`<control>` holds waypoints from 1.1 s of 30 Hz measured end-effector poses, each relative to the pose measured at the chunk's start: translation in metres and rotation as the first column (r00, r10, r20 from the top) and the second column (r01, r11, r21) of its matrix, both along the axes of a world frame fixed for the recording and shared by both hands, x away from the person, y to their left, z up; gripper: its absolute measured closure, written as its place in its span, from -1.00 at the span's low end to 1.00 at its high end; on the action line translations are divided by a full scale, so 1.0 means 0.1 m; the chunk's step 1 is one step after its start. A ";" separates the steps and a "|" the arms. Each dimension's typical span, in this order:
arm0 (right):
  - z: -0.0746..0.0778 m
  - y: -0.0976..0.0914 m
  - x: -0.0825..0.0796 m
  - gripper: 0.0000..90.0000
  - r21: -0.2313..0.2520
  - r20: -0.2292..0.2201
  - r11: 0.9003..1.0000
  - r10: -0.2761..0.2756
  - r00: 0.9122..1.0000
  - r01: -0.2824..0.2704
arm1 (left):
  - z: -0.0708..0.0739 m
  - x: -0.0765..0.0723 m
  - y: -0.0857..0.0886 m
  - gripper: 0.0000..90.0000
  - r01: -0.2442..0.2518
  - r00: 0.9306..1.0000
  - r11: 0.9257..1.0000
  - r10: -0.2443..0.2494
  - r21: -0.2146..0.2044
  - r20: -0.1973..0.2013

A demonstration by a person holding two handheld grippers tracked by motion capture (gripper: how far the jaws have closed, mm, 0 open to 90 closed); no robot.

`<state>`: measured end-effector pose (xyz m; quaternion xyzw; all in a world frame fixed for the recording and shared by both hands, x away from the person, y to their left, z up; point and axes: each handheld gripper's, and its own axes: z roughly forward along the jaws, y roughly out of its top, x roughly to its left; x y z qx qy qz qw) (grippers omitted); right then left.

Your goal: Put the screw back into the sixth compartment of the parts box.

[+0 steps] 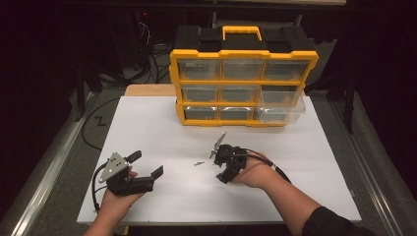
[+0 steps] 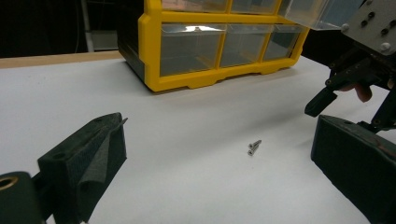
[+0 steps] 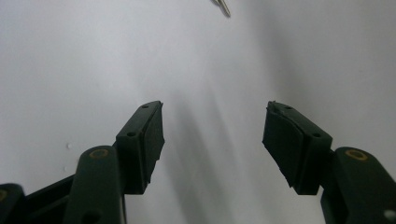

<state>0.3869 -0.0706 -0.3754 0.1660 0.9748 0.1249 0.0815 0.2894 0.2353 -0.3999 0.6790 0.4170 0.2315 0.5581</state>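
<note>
Near the front edge of the white worktop (image 1: pixel 147 206), left gripper (image 1: pixel 146 170) at rest, fingers (image 2: pixel 88 154) spread wide, nothing between them. Farther in and to the right, right gripper (image 1: pixel 222 166) tipped down close over the worktop, fingers (image 3: pixel 144 140) released and apart, gripping nothing. Between both grippers, small screws (image 2: pixel 253 147), maybe two, too tiny to count, lying loose just beside the right gripper. At the far end, yellow drawer box (image 1: pixel 243 88), with one clear drawer (image 1: pixel 280 110) pulled out.
</note>
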 end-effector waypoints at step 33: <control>-0.21 0.42 0.38 0.52 0.117 -0.016 0.993 0.031 0.999 -0.029 | 0.00 0.00 0.00 -0.91 0.007 1.000 1.000 -0.007 -0.001 -0.001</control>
